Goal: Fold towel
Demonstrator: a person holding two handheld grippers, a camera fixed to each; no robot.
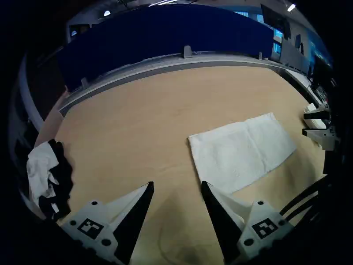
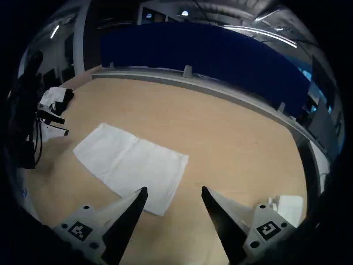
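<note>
A white towel [image 1: 242, 152] lies flat on the light wooden table [image 1: 154, 115], with a crease line across its middle. In the left gripper view my left gripper [image 1: 176, 185] hovers open just beside the towel's near corner, nothing between its fingers. My right gripper [image 1: 304, 124] shows small at the far right, past the towel's other end. In the right gripper view the towel [image 2: 130, 165] lies ahead and to the left, and my right gripper [image 2: 173, 190] stands open above its near corner. My left gripper [image 2: 61, 124] is seen at the towel's far left end.
A heap of black and white cloth [image 1: 46, 176] sits at the table's left edge, also seen as the cloth heap [image 2: 55, 98]. A blue partition [image 2: 207, 57] runs along the table's back. A small white object [image 2: 289, 207] lies by the right edge.
</note>
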